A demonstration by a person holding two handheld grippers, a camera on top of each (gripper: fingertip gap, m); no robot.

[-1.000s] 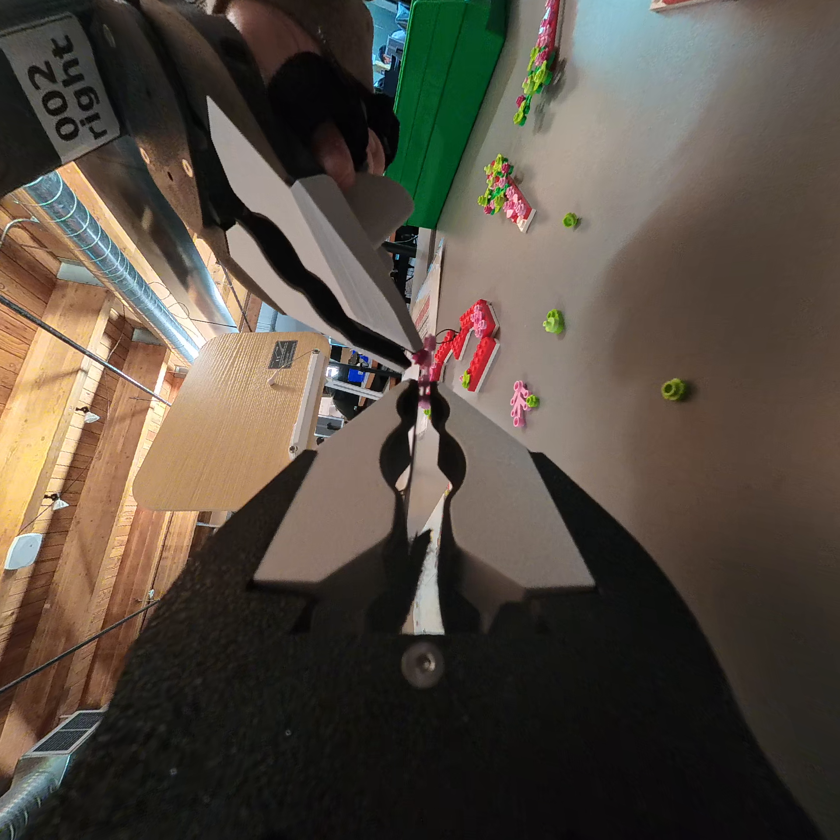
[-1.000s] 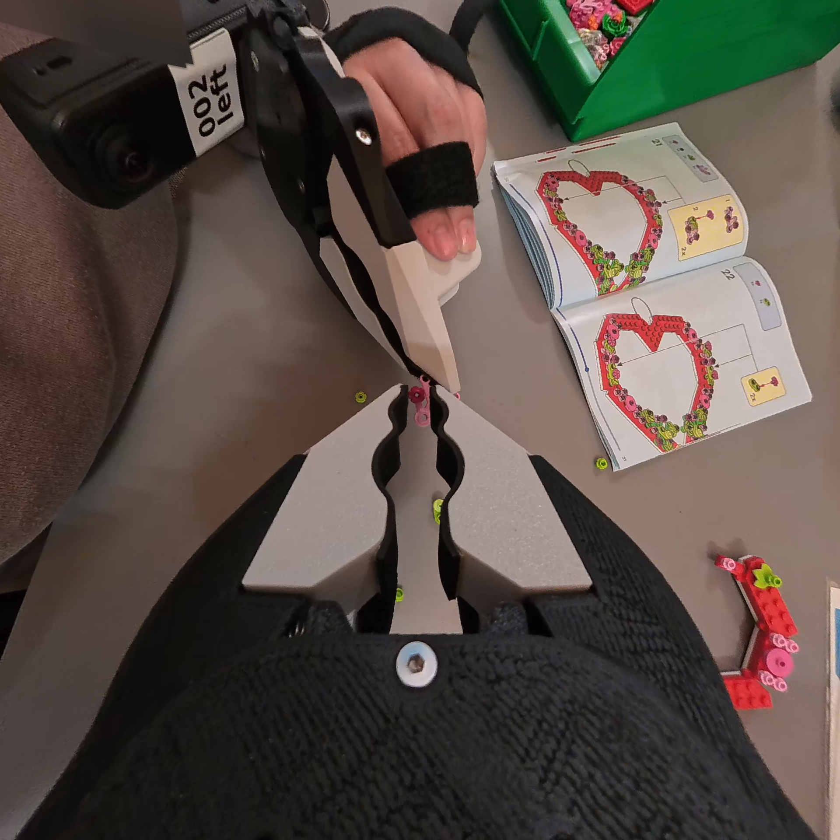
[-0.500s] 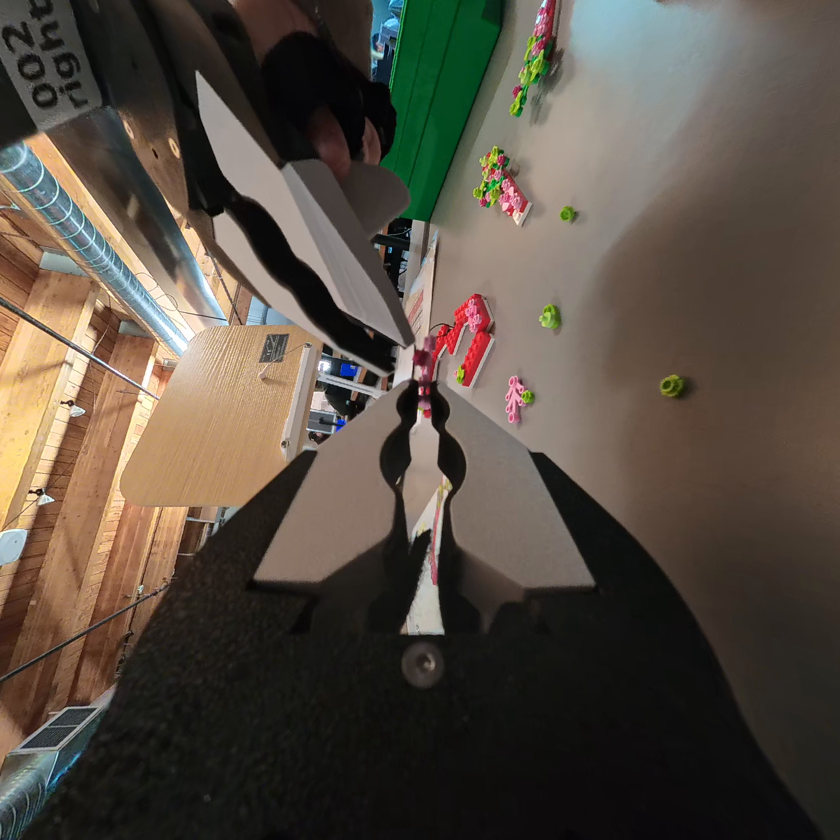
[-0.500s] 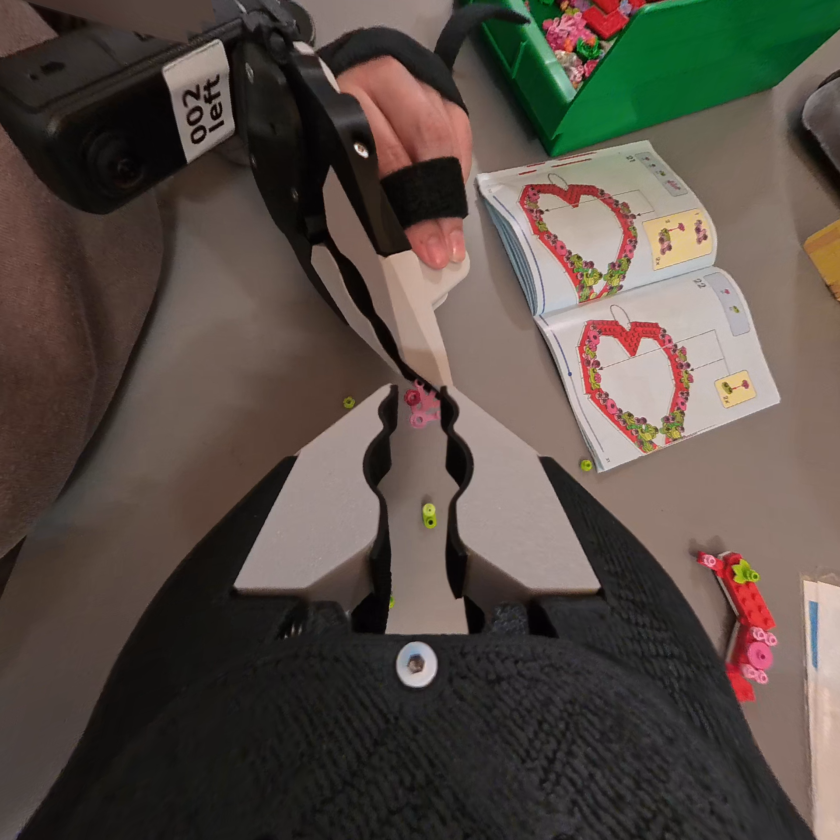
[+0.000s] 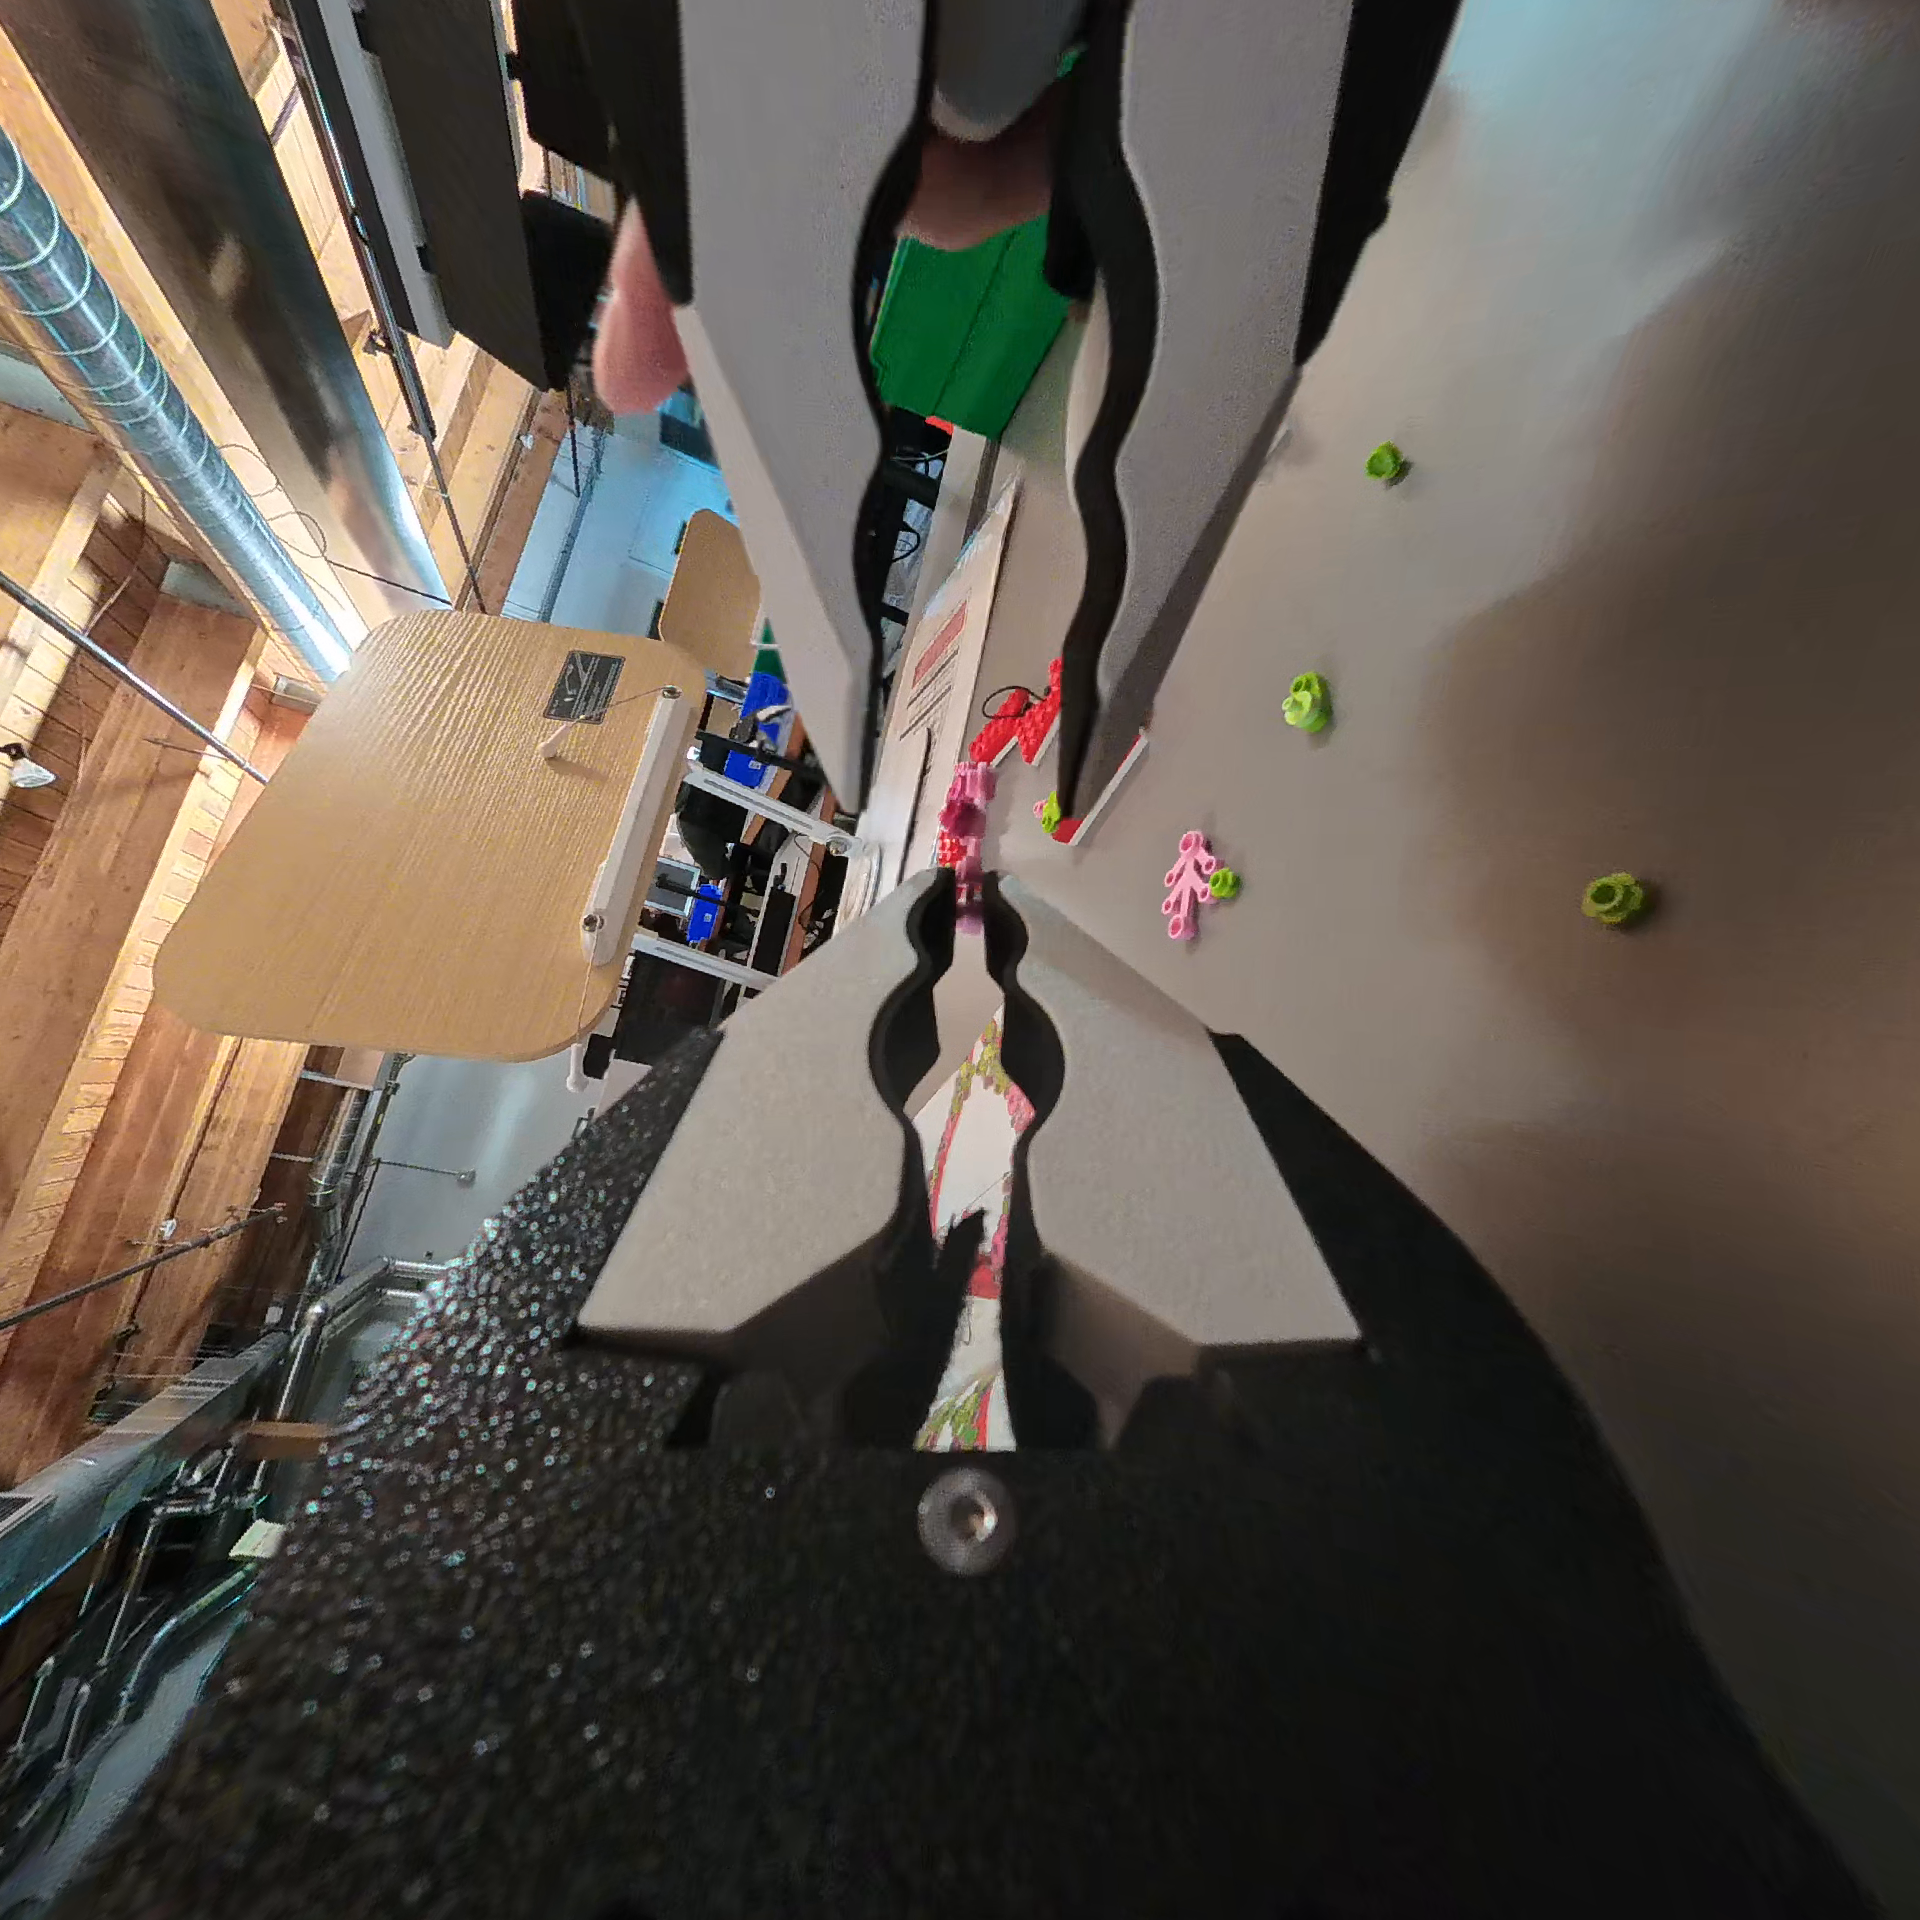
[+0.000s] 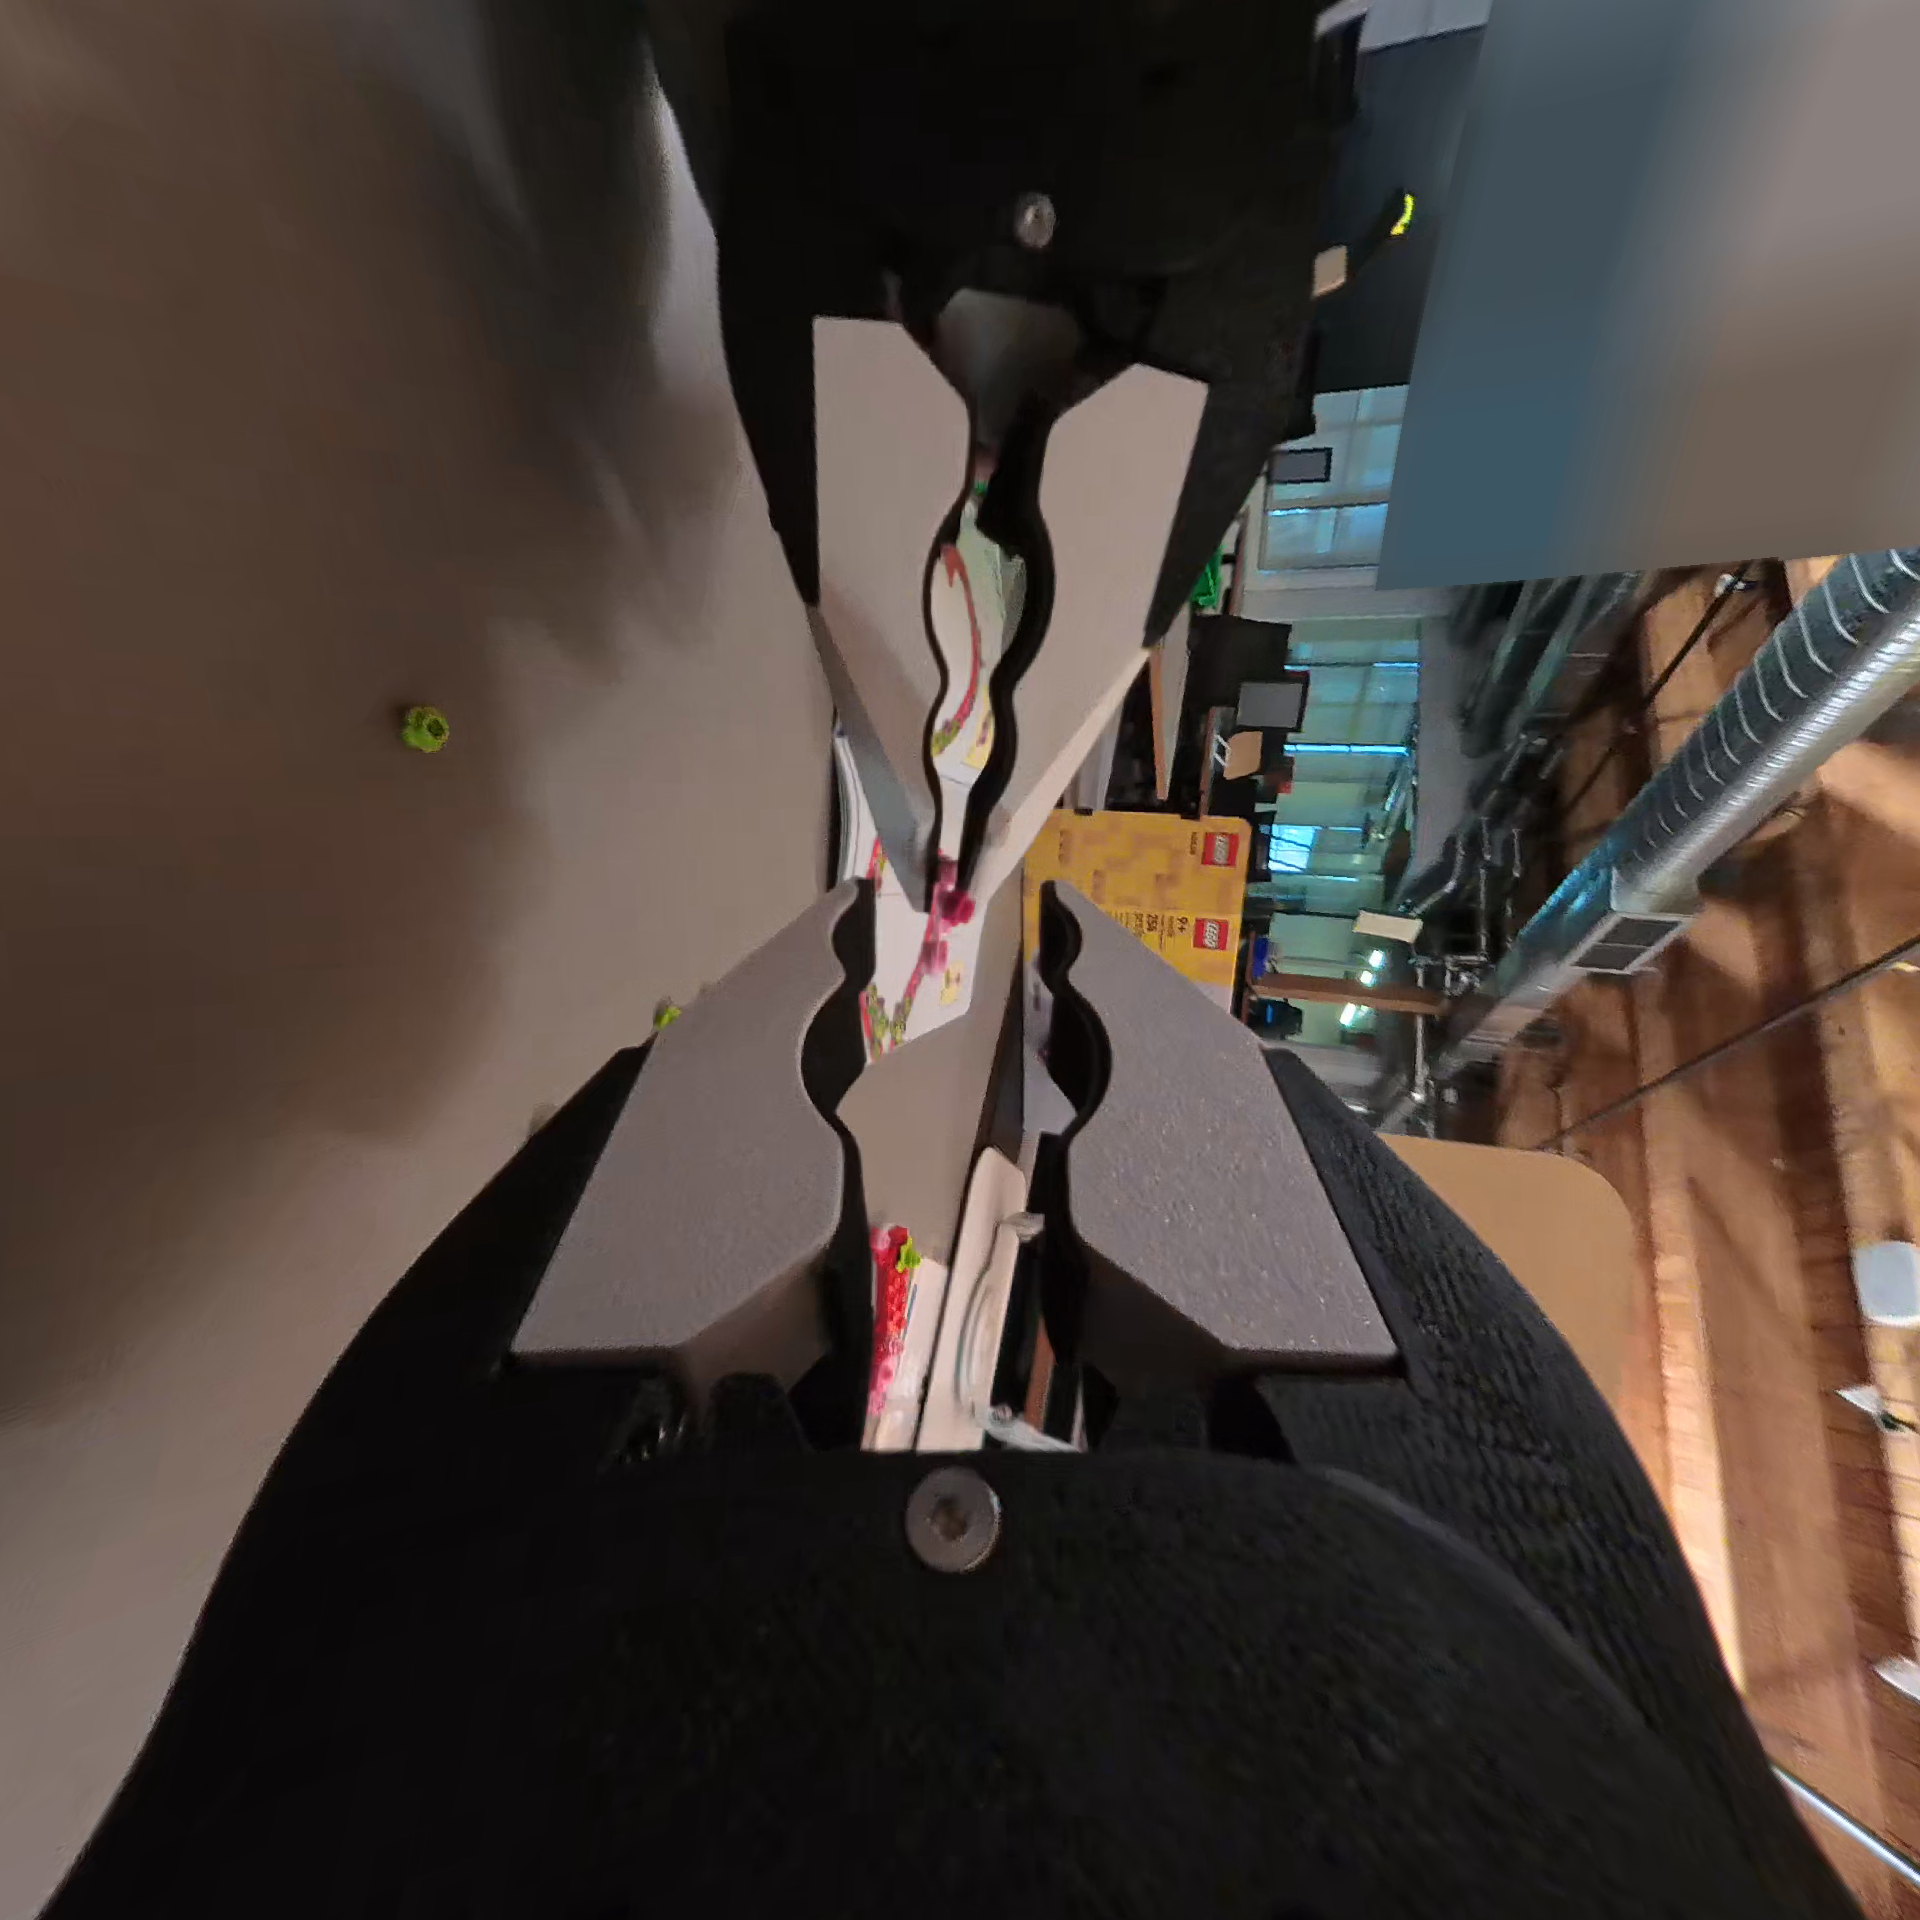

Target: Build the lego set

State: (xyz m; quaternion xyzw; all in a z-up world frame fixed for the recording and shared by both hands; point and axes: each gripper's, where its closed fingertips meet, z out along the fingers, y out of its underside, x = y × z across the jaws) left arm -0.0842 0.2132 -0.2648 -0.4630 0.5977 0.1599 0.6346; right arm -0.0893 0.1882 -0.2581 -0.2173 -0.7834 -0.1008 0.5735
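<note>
My left gripper (image 5: 968,891) is shut on a small pink flower piece (image 5: 964,821) that sticks out past its tips, held above the grey table (image 5: 1558,1143). My right gripper (image 5: 966,805) faces it tip to tip from above; its jaws are open and stand either side of the piece without touching it. In the right wrist view the right gripper (image 6: 956,896) is open and empty, and the left gripper (image 6: 948,878) comes in from the top, pinching the pink piece (image 6: 951,912) between my open fingertips.
On the table lie a pink branch piece (image 5: 1188,883), lime studs (image 5: 1616,899) (image 5: 1307,701), a red partial build (image 5: 1023,717), an open instruction booklet (image 6: 961,675) and a green bin (image 5: 966,322). A yellow box (image 6: 1143,883) stands behind. Both grippers' tips are close together, under 4 cm apart.
The right gripper has opened and let go of the pink piece, which stays in the left gripper. The right gripper has swung round so that it faces the left one head on.
</note>
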